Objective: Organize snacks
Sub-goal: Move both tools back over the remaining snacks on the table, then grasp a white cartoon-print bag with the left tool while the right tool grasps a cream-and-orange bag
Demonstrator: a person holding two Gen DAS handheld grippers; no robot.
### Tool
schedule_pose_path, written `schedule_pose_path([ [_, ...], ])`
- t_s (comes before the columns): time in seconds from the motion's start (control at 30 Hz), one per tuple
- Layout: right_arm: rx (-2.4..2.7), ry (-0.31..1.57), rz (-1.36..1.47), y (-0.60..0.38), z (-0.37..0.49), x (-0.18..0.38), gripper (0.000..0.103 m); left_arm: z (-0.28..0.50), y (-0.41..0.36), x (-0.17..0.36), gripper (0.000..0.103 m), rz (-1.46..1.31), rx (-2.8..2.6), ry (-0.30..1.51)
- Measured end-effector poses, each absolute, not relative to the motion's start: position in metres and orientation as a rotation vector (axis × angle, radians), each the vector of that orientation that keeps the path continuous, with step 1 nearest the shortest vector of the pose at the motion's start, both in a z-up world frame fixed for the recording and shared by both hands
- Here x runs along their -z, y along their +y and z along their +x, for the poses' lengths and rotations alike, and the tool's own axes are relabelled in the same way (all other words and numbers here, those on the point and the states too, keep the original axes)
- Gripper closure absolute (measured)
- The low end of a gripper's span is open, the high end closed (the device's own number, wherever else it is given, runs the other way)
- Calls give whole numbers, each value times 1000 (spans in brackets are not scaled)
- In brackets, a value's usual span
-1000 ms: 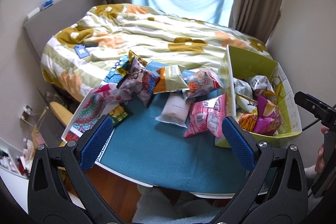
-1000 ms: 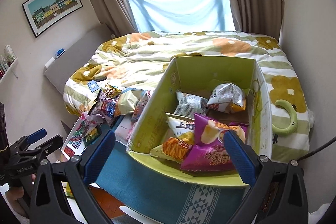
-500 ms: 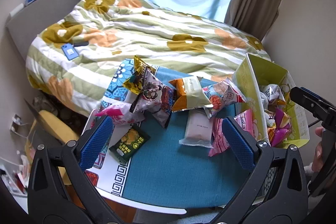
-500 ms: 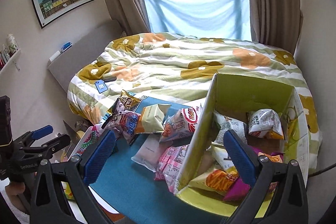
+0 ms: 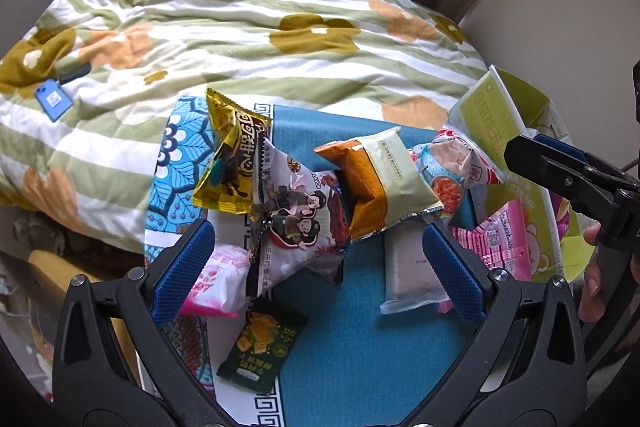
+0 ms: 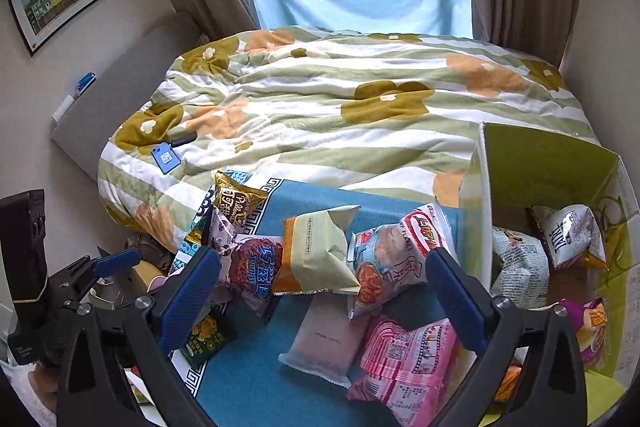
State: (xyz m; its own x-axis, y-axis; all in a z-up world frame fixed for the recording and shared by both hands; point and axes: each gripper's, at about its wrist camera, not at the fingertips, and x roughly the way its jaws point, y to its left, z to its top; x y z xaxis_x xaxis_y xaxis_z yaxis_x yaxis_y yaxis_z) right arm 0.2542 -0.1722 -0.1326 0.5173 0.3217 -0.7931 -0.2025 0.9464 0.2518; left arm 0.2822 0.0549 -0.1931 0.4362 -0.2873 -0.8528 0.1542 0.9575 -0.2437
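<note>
Foil snack packets point(image 5: 304, 211) lie heaped on the teal table mat point(image 5: 360, 347), beside the green box point(image 6: 540, 163) already holding some. Both tongs, left gripper point(image 5: 320, 267) and right gripper point(image 6: 320, 291), have swung from box to pile, spread wide, empty; another pick looks next.

Legible print: "Pillows" on the gold packet point(image 6: 237, 205) at the blue cloth's far left corner; "Sponge" on the purple packet point(image 6: 256, 273) just in front of it; "SHRIMP FLAKES" on the red-and-white bag point(image 6: 394, 255) against the green box's left wall; "TRUE" on the silver bag point(image 6: 568, 235) inside the green box point(image 6: 544, 167).
</note>
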Motion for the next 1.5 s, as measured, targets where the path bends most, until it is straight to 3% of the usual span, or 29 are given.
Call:
schedule_pose_path([
  [0.4,-271,1112,55,-139,306,195,1,321,38,244,1,-53,355,1146],
  [0.63,-316,1169,46,-131,320,220,1,327,41,254,9,-75,309,1166],
  [0.87,-355,1208,36,-123,328,238,3,328,43,266,10,-117,285,1218],
  [1.0,-381,1233,40,-120,331,246,5,326,43,269,27,-104,262,1223],
  [1.2,-399,1248,18,-112,335,253,10,324,53,270,37,-136,255,1225],
  [1.5,-408,1275,-20,-102,339,260,18,315,61,266,40,-147,241,1223],
])
